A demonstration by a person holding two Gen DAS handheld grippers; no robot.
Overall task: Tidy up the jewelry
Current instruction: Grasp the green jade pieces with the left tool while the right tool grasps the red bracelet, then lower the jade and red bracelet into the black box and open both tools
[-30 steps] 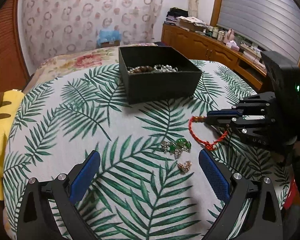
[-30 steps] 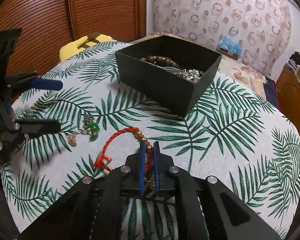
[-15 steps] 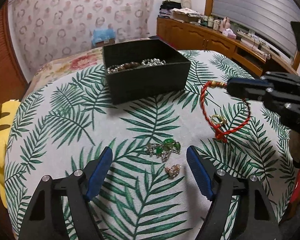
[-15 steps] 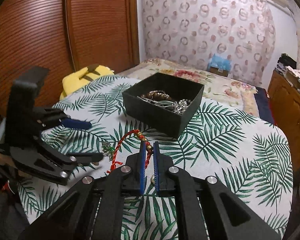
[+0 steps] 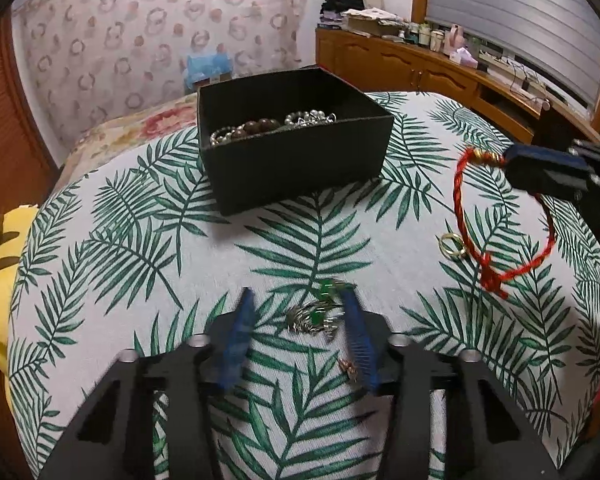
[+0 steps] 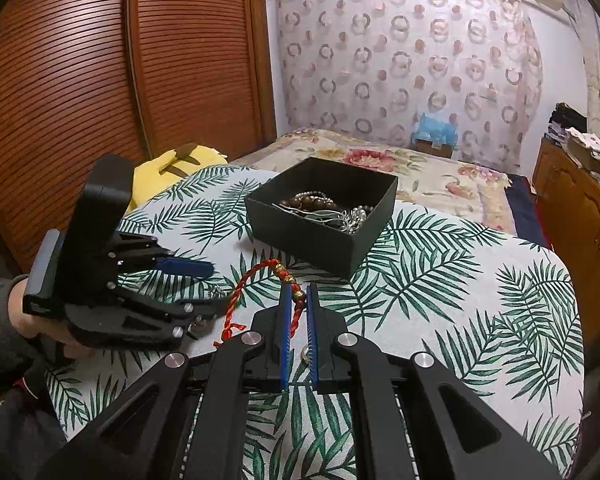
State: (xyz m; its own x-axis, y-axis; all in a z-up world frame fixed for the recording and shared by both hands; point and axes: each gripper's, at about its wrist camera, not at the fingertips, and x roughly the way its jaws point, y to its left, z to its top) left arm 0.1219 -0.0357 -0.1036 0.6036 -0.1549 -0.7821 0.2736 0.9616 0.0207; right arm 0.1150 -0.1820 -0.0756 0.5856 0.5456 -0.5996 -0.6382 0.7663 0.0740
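Left gripper (image 5: 298,322) angled down over the leaf-print table (image 5: 140,240), its blue pads blurred and closing on the green-and-silver jewelry piece (image 5: 314,316) lying between them on the cloth; right pad at the piece's edge, left pad apart from it, so nothing pinched yet; a small coppery earring (image 5: 349,367) just beside the right pad on the table; right gripper (image 6: 298,300) pressed together on the red braided cord bracelet (image 6: 260,280), pinched at its gold beads and lifted clear of the cloth, the loop hanging off to the left with its knotted tails below; same bracelet (image 5: 496,232) seen from the left wrist view dangling from the right gripper's tip, above a gold ring (image 5: 452,245) left on the table; black open box (image 5: 292,144) farther back on the table, well apart from both grippers, with brown wooden beads (image 5: 260,125) and silver chains (image 5: 310,117) piled inside; a person's hand (image 6: 36,320) in a dark sleeve wrapped around the left gripper's handle; yellow plush (image 6: 180,164) at the table's far left edge, against the slatted wooden doors (image 6: 100,100).
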